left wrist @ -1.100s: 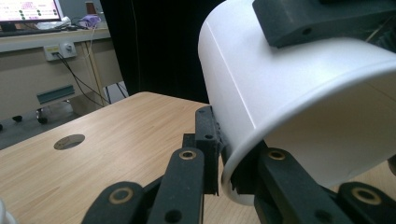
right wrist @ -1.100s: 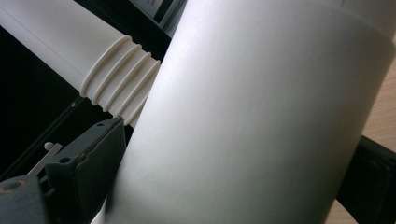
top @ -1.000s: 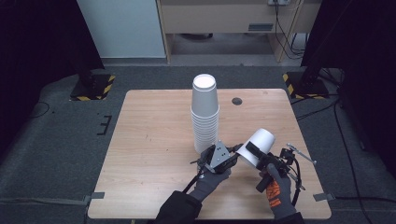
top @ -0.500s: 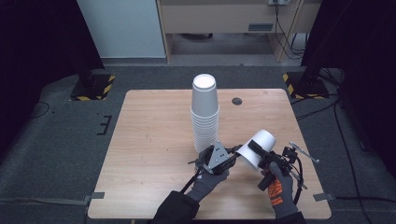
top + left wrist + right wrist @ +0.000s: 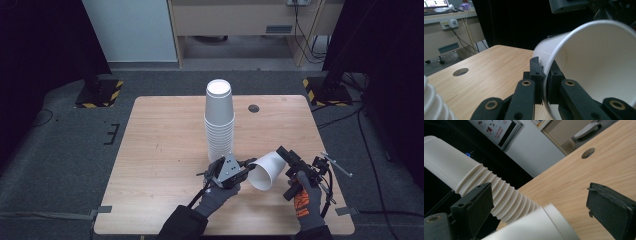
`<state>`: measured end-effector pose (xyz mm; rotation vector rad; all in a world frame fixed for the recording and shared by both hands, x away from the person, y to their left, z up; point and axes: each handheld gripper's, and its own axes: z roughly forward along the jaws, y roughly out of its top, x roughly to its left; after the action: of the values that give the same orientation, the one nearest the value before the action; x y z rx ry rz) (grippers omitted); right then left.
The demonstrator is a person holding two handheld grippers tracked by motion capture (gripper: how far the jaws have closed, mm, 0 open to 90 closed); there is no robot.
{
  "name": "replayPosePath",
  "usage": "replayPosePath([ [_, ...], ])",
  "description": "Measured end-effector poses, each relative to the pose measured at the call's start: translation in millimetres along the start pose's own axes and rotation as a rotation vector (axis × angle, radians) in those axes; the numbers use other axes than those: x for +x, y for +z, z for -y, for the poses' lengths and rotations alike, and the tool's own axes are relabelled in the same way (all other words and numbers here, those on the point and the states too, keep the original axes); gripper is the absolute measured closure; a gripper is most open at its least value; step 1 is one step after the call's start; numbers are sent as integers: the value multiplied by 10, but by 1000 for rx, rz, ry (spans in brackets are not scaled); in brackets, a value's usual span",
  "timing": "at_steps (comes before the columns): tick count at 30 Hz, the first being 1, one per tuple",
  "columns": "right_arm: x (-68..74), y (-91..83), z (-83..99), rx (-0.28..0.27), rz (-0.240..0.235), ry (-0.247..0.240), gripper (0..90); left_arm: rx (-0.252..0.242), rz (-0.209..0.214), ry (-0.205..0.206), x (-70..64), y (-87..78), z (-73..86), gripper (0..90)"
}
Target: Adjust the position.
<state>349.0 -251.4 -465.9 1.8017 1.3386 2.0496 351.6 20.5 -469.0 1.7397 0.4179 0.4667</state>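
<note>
**Loose cup held by its rim on the left, lying sideways, right tool open beside it**

Left tool [image 5: 244, 165] is closed on the rim of the single cup [image 5: 266, 170]: in the left gripper view one jaw sits outside the wall, the other inside the mouth, rim [image 5: 546, 82] pinched between them. Cup is off the surface [image 5: 165, 145], tipped on its side. Long axis runs roughly from the left tool up and right toward the right tool [image 5: 287, 162], with the open mouth facing the left hand and the closed base pointing away to the right.

Right tool is wide open and holds nothing. In its own view the cup's wall [image 5: 534, 225] lies low between the two spread jaws, no visible contact.

Stack of cups [image 5: 219, 122] stands upright just behind the left tool, mouths down, near but apart from the held cup.

Key relation, my read: the base end is the one near the right tool, so that hand is better placed to take the cup, closing across the wall, not along the axis.
</note>
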Motion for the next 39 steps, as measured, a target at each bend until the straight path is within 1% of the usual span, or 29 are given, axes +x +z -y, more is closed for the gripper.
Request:
replayPosePath([
  [5, -28, 1, -14, -5, 21, -30, 78, 2, 2, -8, 15, -75, -14, 855],
  [8, -41, -8, -31, -10, 31, -35, 80, 3, 1, -9, 30, -133, -29, 856],
  [9, -55, -11, -36, -12, 37, -45, 81, 3, 1, -11, 34, -146, -34, 856],
  [10, -60, -14, -42, -12, 40, -45, 81, 0, -1, -17, 41, -168, -39, 856],
  [14, -117, -33, -66, -11, 71, -69, 83, -1, -5, -27, 68, -236, -61, 856],
  [16, -137, -38, -72, -8, 81, -74, 83, -5, -9, -31, 83, -268, -72, 856],
  [21, -193, -39, -74, 5, 124, -116, 86, -6, -18, -38, 128, -376, -106, 856],
  [24, -224, -35, -70, 19, 169, -169, 87, -10, -25, -44, 160, -451, -124, 856],
  [28, -256, -27, -68, 31, 218, -230, 90, -15, -36, -52, 199, -544, -138, 856],
  [29, -265, -25, -67, 35, 235, -254, 92, -13, -37, -51, 209, -562, -141, 856],
  [32, -274, -20, -64, 50, 258, -278, 94, -17, -47, -56, 241, -635, -148, 856],
  [33, -280, -18, -62, 54, 268, -299, 94, -18, -49, -58, 251, -657, -150, 856],
  [39, -287, 4, -42, 81, 318, -386, 95, -24, -58, -71, 297, -771, -145, 856],
])
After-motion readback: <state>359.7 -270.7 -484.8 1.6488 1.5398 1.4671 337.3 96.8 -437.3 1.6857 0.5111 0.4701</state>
